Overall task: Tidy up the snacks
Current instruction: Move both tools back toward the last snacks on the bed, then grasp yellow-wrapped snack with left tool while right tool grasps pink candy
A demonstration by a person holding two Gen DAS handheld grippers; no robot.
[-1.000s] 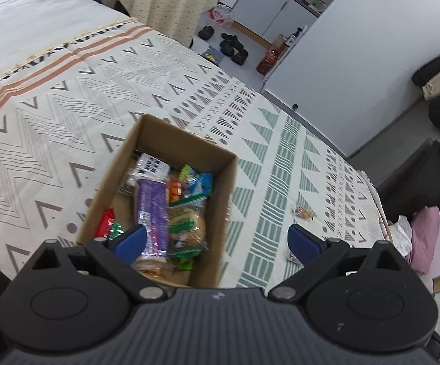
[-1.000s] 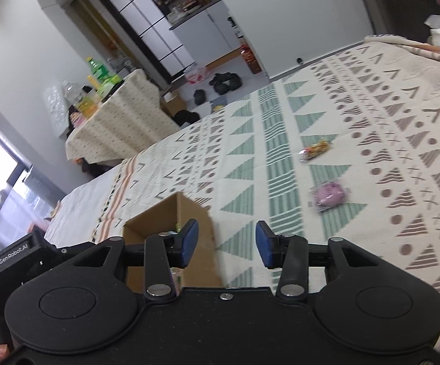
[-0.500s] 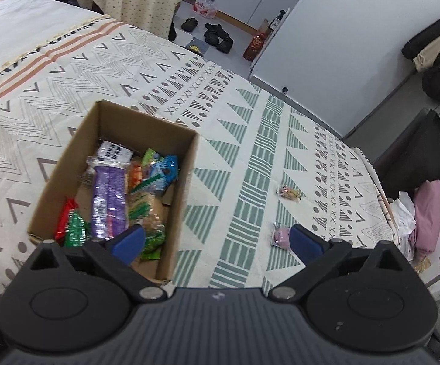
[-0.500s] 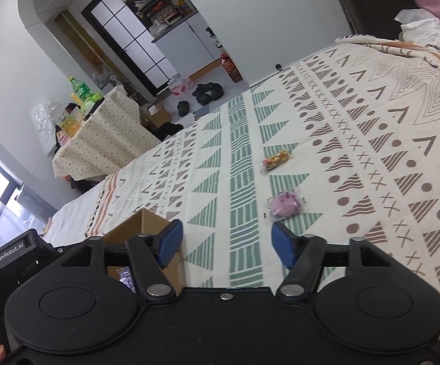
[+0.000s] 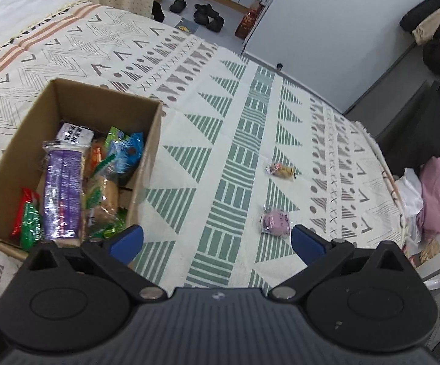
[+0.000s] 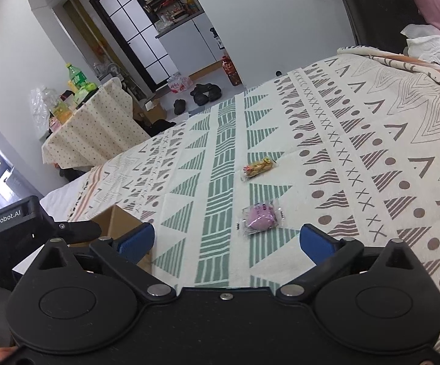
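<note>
Lying loose on the patterned bedspread (image 6: 356, 140), the pink snack packet (image 6: 261, 217) sits at lower centre and the yellow packet (image 6: 258, 166) above it. The right gripper (image 6: 224, 240) has just been opening, empty. The left gripper (image 5: 217, 240) gapes empty beside the filled cardboard box (image 5: 77, 100) at left.

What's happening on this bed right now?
A person is tidying snacks into a cardboard box on the patterned bedspread. The box already holds several packets. Two remain loose on the cover: a pink snack and a yellow snack beyond it. The right tongs have just been opening and sit wide and empty just short of the pink one. The left tongs are open and empty too.
</note>
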